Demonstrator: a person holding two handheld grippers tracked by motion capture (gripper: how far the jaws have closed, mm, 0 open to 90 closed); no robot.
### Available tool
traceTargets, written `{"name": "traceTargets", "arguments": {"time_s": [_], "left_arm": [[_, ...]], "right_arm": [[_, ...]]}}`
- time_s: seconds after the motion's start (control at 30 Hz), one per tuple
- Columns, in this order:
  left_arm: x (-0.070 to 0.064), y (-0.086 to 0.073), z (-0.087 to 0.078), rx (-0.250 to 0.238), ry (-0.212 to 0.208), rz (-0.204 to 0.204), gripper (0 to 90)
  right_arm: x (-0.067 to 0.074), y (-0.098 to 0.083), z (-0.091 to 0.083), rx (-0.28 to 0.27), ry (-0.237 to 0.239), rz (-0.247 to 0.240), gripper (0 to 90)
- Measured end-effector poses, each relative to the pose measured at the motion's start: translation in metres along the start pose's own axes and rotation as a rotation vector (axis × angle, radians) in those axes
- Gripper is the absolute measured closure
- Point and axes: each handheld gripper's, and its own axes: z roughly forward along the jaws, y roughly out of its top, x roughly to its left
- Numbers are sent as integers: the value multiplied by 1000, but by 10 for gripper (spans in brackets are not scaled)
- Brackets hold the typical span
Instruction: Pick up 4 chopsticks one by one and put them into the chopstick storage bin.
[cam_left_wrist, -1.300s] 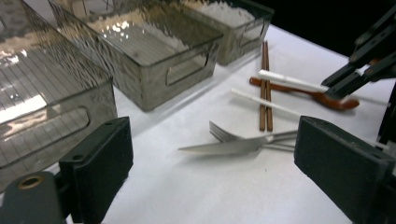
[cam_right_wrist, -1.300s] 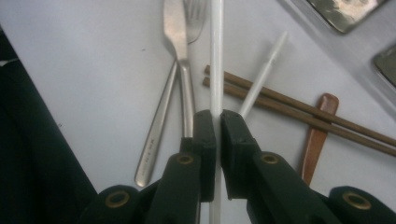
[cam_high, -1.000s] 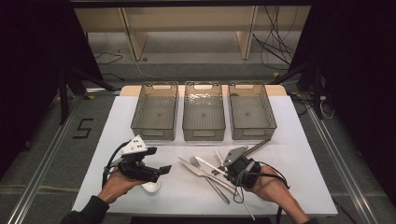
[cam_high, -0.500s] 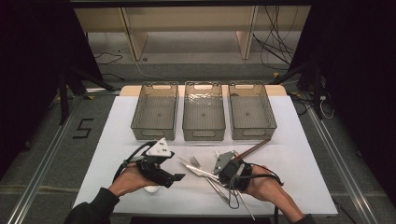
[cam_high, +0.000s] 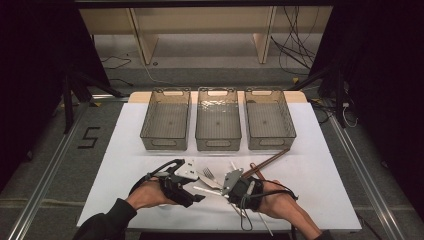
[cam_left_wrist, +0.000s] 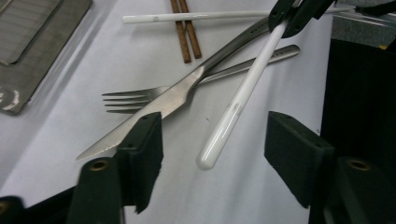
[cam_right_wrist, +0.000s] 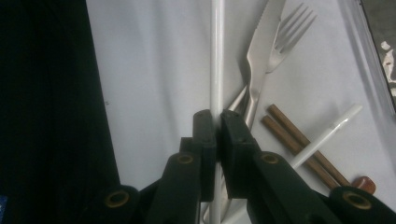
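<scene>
1. Keep the right gripper (cam_right_wrist: 215, 119) clamped as it is, fingers (cam_right_wrist: 233, 135) shut hard on the white chopstick (cam_right_wrist: 217, 56). Hold that stick partway along its length and lifted off the counter (cam_high: 310, 165), over the knife (cam_left_wrist: 173, 100) and fork (cam_left_wrist: 140, 99).
2. Read the left gripper (cam_left_wrist: 215, 123) as roughly half open. Note its fingers (cam_left_wrist: 144, 149) have just been closing, with the chopstick's rounded free end between them but touching neither pad.
3. Centre that end between the pads before closing any further. At present it sits nearer the middle than either side, tilted across the gap.
4. Bring the pads in square to the stick, since a smooth, thin rod probably rolls or skids out of a slanted pinch.
5. Stay clear of the knife tip lying just beside the near finger, and avoid dragging the brown chopsticks (cam_left_wrist: 185, 32) or the second white one (cam_left_wrist: 187, 17) farther back.
6. Loosen the right side only once the left has a firm pinch; otherwise expect a drop onto the cutlery pile.
7. Against a second ago, note the left hand (cam_high: 150, 195) carried in from the counter's near-left part to the pile, with fingers narrowed from wide open.
8. Note also the right hand (cam_high: 277, 200) shifted slightly leftward to meet it, with its grip just as tight.
</scene>
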Motion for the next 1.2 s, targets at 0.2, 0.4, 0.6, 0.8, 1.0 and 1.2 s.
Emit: {"name": "traceTargets", "arguments": {"time_s": [0.2,0.4,0.6,0.8,1.0,1.2], "left_arm": [[-5,1,2,22,-43,53,503],[-10,2,3,39,-56,112,589],[-16,4,5,55,-74,163,688],[-17,3,5,70,-89,188,762],[-20,2,5,76,-117,225,803],[-18,1,1,46,-114,205,826]], "right_arm": [[4,2,1,2,14,-23,858],[5,3,2,1,17,-45,857],[7,5,3,-6,41,-55,857],[8,5,4,-6,50,-88,857],[9,4,4,-11,49,-119,851],[7,3,1,-32,29,-83,791]]}}
